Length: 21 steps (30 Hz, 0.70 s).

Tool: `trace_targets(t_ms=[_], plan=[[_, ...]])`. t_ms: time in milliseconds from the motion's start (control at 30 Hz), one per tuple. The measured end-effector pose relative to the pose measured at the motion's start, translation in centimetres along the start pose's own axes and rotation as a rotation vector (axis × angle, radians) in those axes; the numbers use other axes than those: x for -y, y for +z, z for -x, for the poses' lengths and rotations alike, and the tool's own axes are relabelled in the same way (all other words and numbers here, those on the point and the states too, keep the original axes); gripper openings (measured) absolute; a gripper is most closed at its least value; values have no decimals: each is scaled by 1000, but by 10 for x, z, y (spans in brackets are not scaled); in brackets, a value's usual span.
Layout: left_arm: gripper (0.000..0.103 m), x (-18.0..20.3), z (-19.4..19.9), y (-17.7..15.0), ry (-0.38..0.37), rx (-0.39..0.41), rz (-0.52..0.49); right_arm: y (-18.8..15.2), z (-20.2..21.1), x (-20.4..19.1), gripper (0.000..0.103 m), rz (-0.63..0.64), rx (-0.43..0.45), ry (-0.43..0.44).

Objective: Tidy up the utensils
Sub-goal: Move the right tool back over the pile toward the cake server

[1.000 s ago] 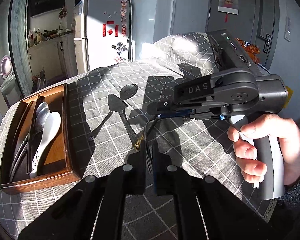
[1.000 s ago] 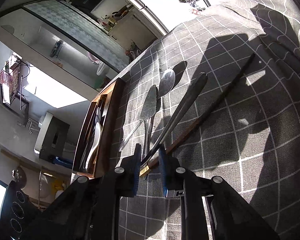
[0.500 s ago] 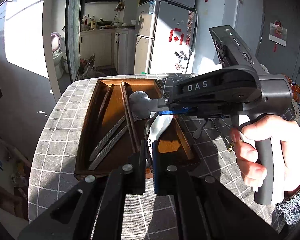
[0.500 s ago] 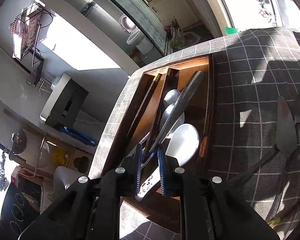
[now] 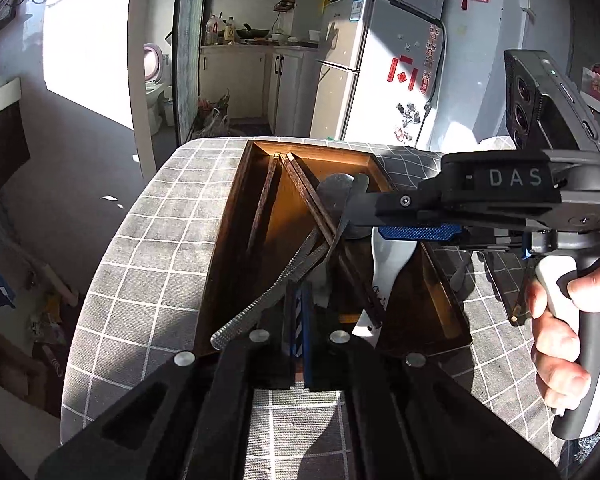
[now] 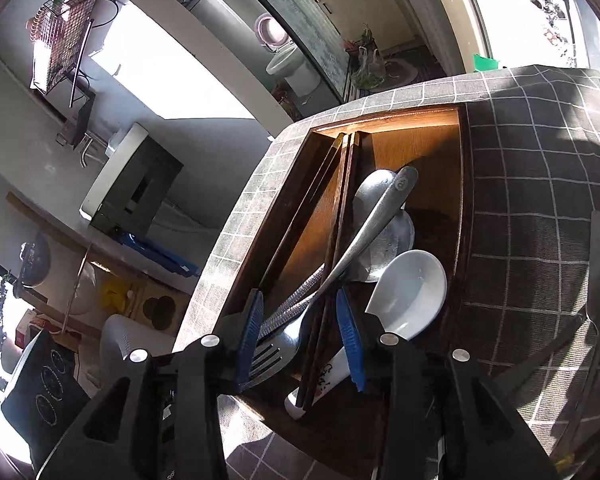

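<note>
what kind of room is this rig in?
Most likely a small home kitchen and dining area: a fridge with magnets, a counter holding bottles and a pan, and a cloth-covered table bearing a wooden utensil tray.

A lived-in home kitchen.
Ahead of the gripper: fridge (image 5: 384, 68) with stickers, cluttered counter (image 5: 256, 42), checked tablecloth (image 5: 156, 240).

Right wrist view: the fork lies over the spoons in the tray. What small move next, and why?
Probably open the left gripper, which looks shut on the fork at its tines. The right gripper is opening its jaws around it, and the handle already rests over the metal spoons inside the wooden tray.
</note>
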<state>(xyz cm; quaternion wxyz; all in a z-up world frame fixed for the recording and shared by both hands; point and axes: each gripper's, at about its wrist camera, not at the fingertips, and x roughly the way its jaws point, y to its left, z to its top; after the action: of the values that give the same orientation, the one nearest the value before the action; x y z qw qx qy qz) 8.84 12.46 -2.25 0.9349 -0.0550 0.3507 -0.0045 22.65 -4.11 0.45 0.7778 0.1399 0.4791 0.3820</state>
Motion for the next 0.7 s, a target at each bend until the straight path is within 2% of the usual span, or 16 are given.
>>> trace_targets(t_ms=[100,133,167,200,233,300,333,400,533,700], plan=[[3,1,-3,1,11,-4,-7,-2,34,5,59,22,61,15],[9,1,-2,1,7,-4,-9,-4,46,10,61,27,83,17],[19,2,0,1,-9,3,-9,-5,58,15,65,34,102,12],[46,3,4,1,-23,23,-10,-6,70,21,68,44,119,-2],[61,6,8,0,-20,38,-17,-8,81,28,71,54,132,-23],[70,14,12,1,-29,41,-37,-12,99,46,76,63,156,-58],[80,17,12,3,-49,41,-42,-13,108,56,77,61,170,-78],[90,27,14,6,-67,51,-63,-15,122,79,79,48,199,-119],[95,56,10,13,-121,77,-112,-14,152,122,82,-3,283,-210],[96,97,-4,20,-174,81,-168,-11,178,162,87,-58,366,-241]])
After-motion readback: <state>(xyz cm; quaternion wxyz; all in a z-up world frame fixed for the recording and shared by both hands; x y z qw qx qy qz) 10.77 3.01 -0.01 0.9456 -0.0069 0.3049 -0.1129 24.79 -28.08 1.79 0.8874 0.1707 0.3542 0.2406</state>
